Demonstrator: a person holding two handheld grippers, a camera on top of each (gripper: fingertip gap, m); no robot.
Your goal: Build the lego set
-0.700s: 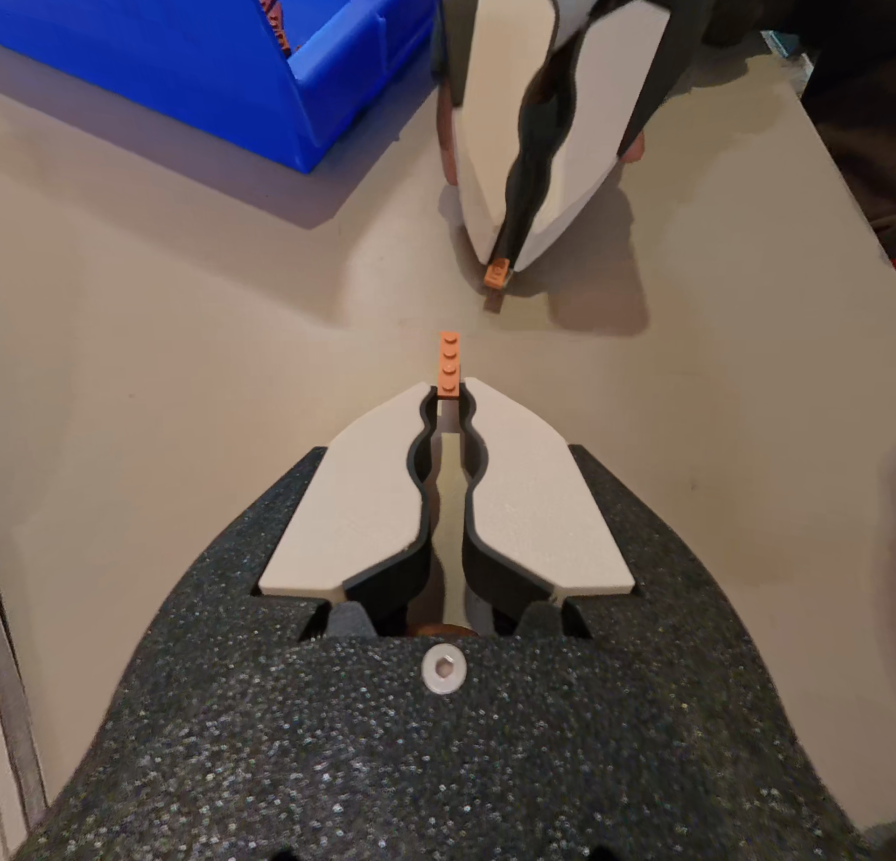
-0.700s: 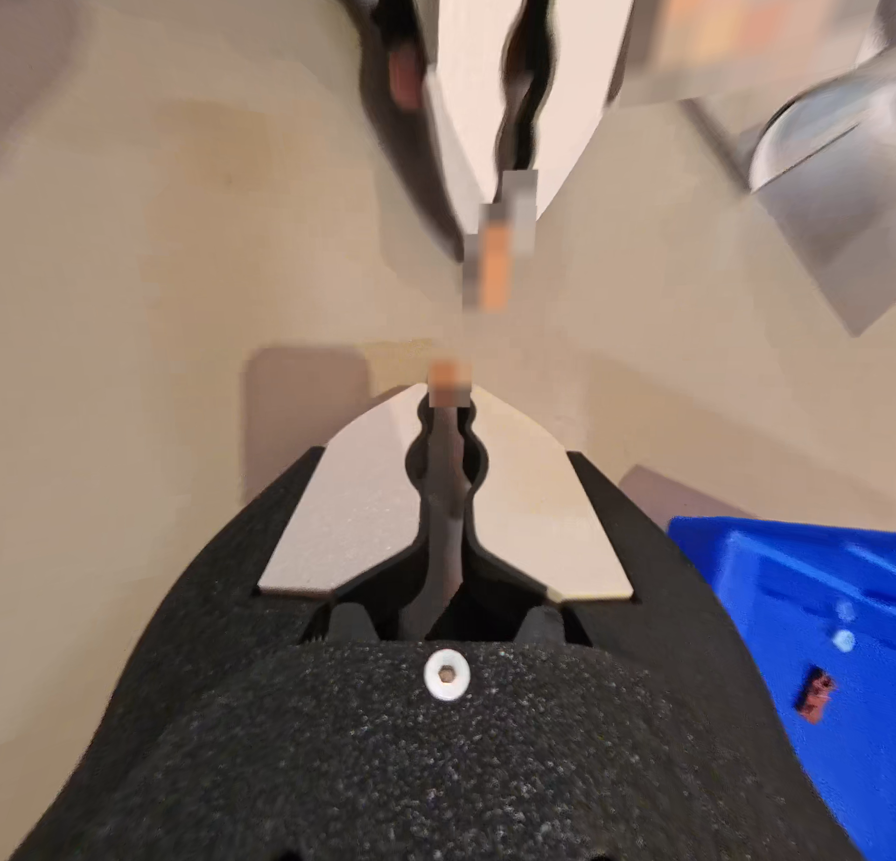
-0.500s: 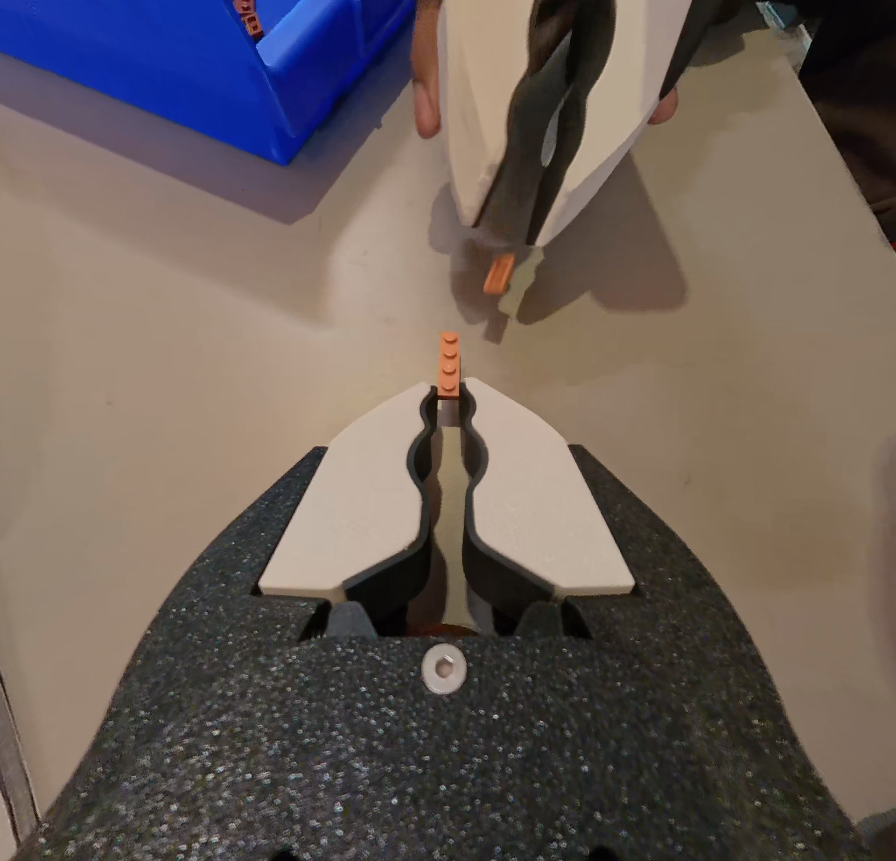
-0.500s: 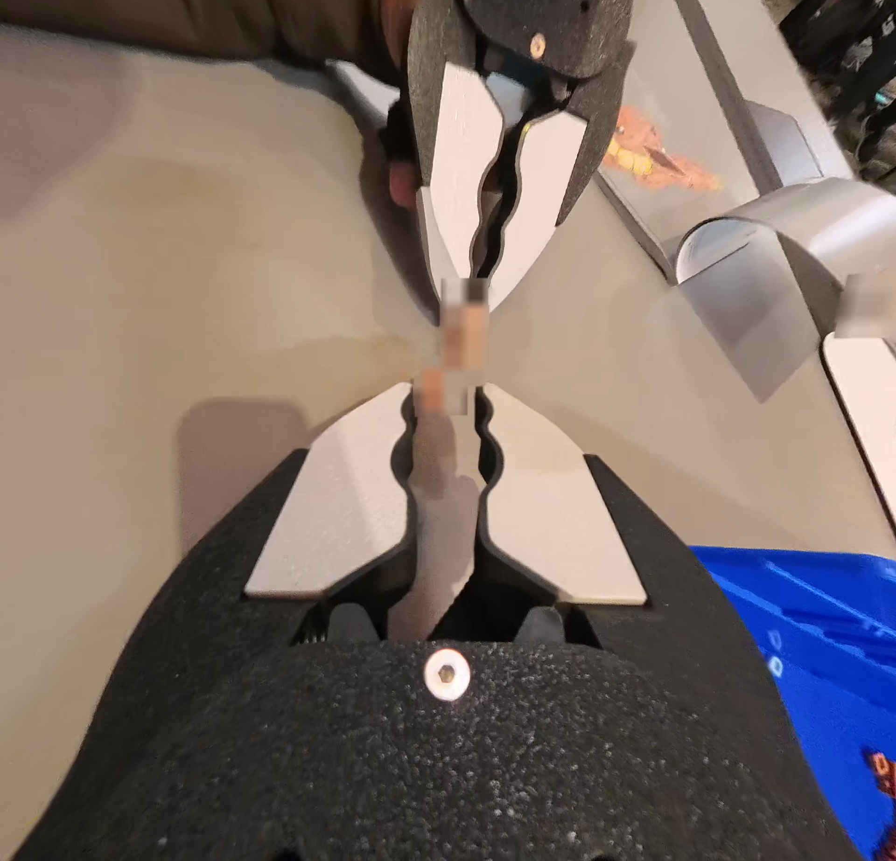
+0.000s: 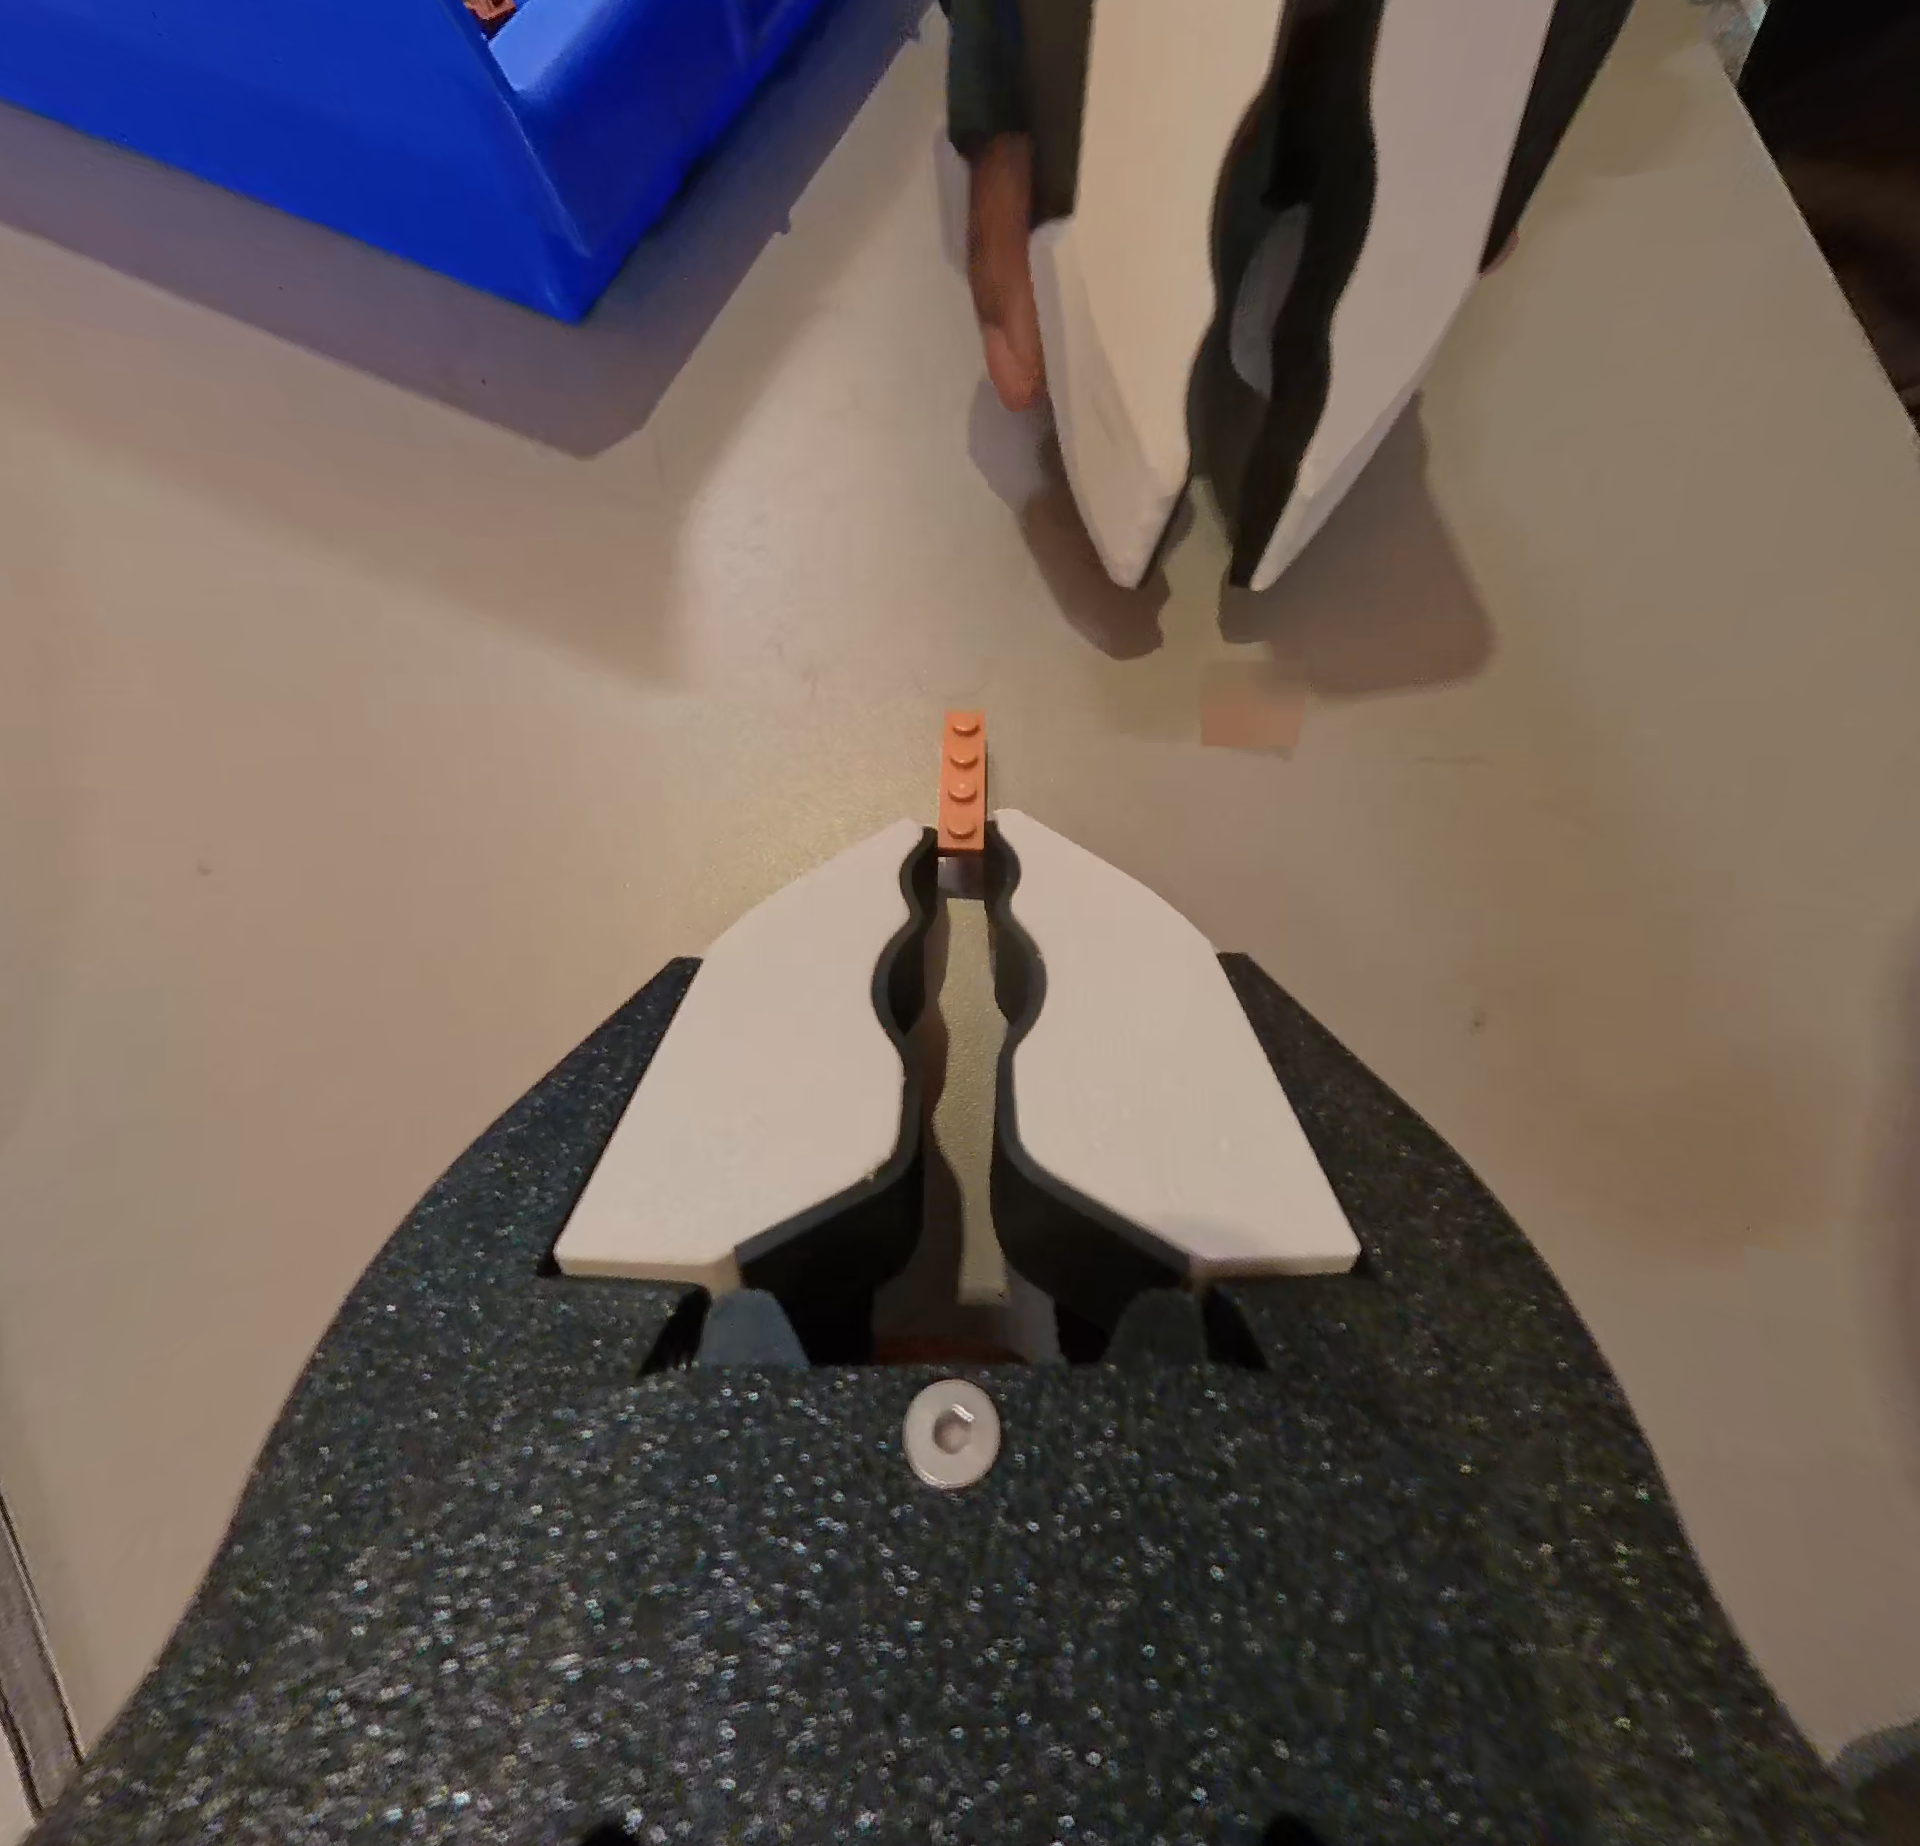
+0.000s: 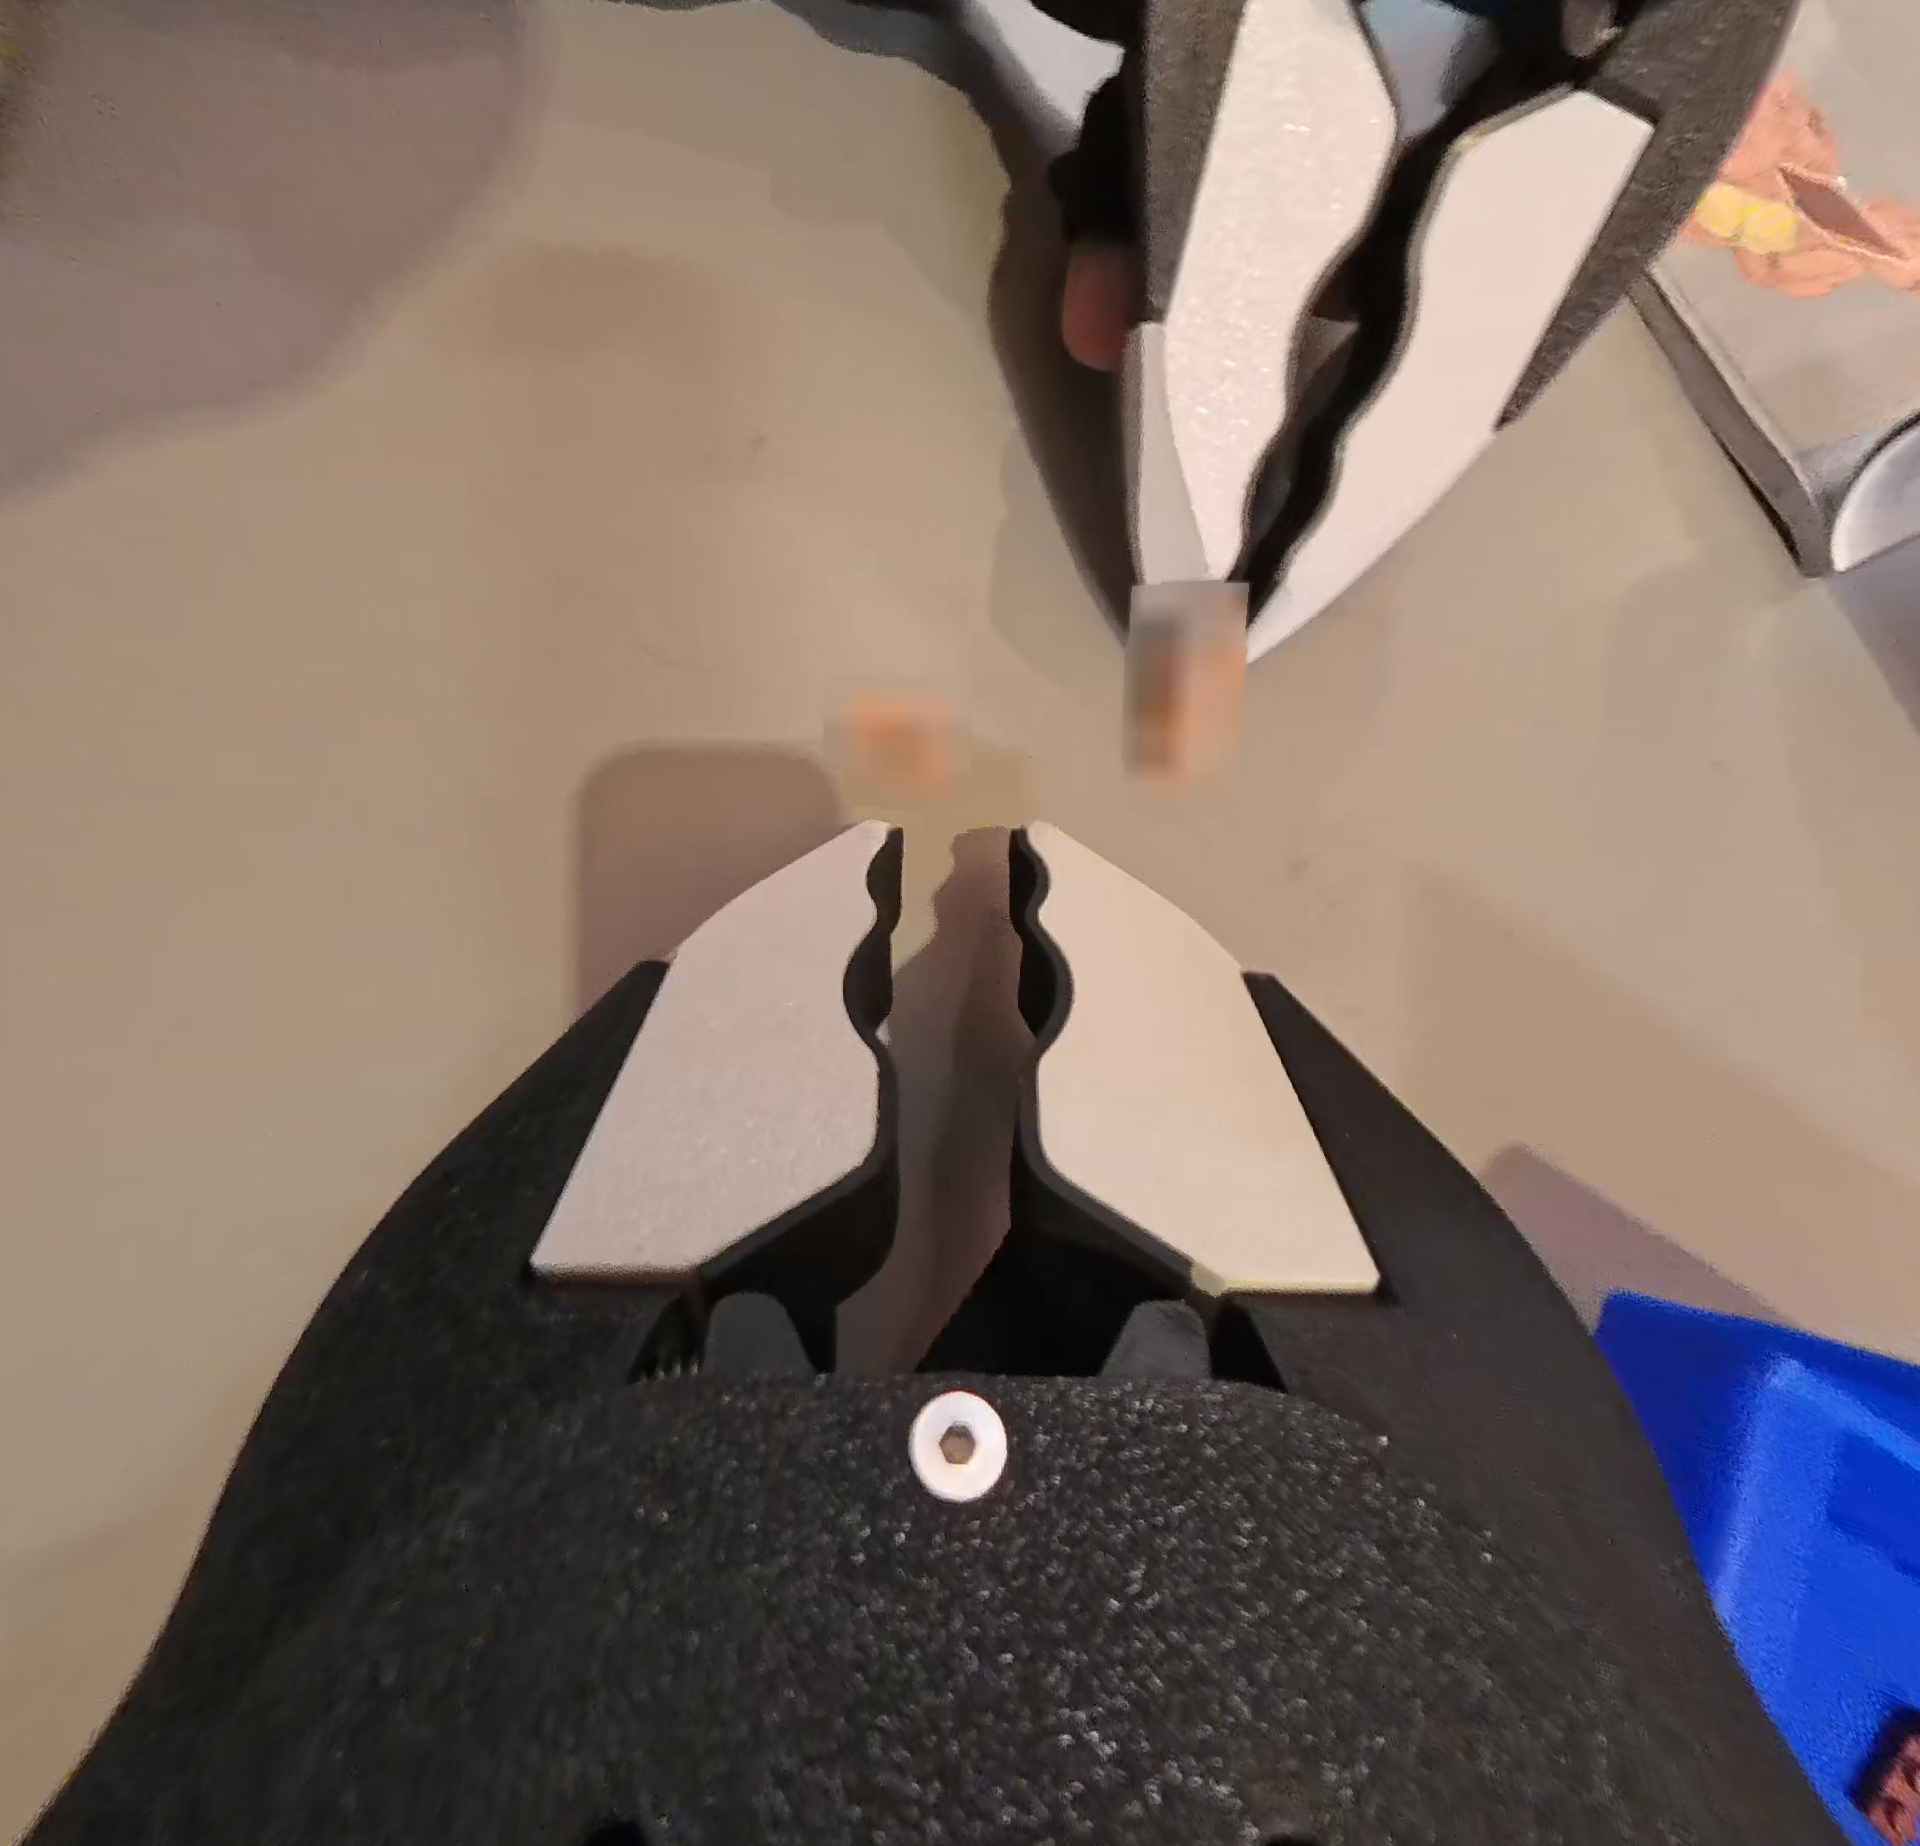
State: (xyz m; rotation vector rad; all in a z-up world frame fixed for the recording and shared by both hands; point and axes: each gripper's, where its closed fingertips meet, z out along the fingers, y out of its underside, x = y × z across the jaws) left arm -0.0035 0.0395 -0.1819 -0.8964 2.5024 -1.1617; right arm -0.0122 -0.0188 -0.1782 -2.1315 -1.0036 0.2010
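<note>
The left gripper pinches an orange plate by one end, both pads pressed on its long edges, the studded remainder projecting forward over the table. The right gripper stands spread and holds nothing; a blurred orange patch, probably a second small piece, lies on the table just beyond its tips. A blue bin with dark red bricks stands well apart. The plate is judged light, rigid, smooth plastic, liable to pivot in an end grip. Seizing it across the narrow edges nearer mid-length should hold it steadier.
</note>
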